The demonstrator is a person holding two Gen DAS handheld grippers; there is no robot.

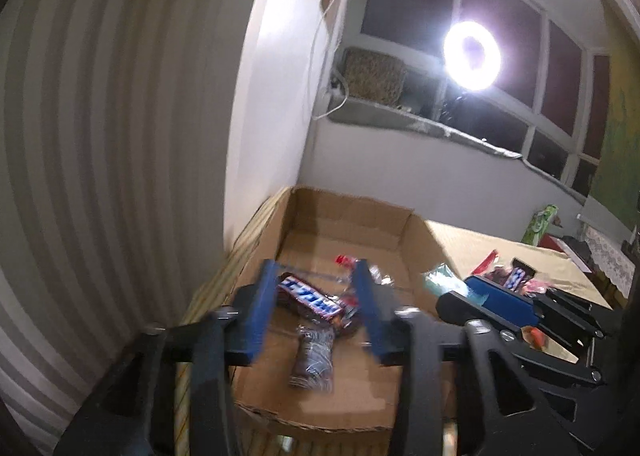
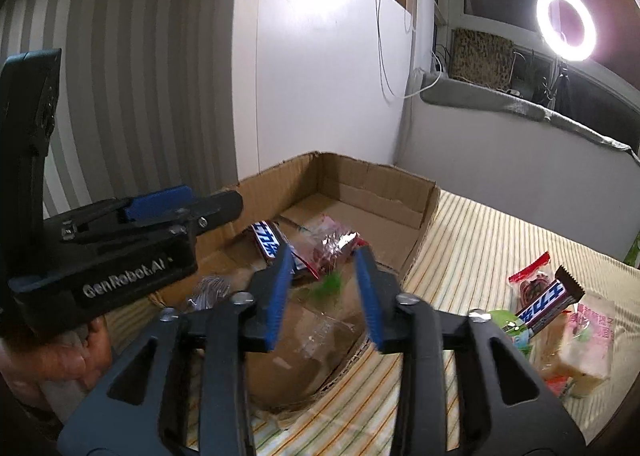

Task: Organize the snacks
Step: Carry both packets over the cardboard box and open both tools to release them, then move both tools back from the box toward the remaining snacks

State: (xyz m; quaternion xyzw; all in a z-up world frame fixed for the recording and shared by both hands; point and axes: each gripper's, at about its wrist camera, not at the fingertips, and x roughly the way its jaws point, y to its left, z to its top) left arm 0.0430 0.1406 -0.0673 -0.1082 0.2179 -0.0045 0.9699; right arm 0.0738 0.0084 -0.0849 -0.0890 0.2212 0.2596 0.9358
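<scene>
Box (image 2: 384, 192): brown cardboard, low walls, top open, centre of both views; set on the striped tabletop (image 2: 472, 240) against the wall; judged the collecting place for the snacks.
Snacks in box: blue-lettered bar (image 1: 310, 298) lying flat, mid-frame in the left view; dark foil packet (image 1: 314, 356) just below it, touching; red-topped clear bag (image 2: 330, 246) beside the bar, centre of the right view; clear bag with green print (image 2: 330, 284) nearer the camera, seemingly resting on the box floor.
Snacks outside: loose heap (image 2: 560, 312) at lower right of the right view, on the tabletop, well apart from the box; second blue-lettered bar (image 2: 546, 304) propped on top, red-edged bag behind, pale wrapped cake at the edge; judged not yet sorted.
Left tongs (image 1: 316, 312): parted wide, nothing between them, poised over the bar and foil packet; no contact visible; edges blurred.
Right tongs (image 2: 326, 288): parted wide, holding nothing; green-print bag seen through the gap, below them, contact not evident; placed above the near box wall, likely for dropping items in.
Progress: partial; several items boxed, heap outstanding.
Next call: reach to lower right for the heap; crinkly wrappers likely to slip.
</scene>
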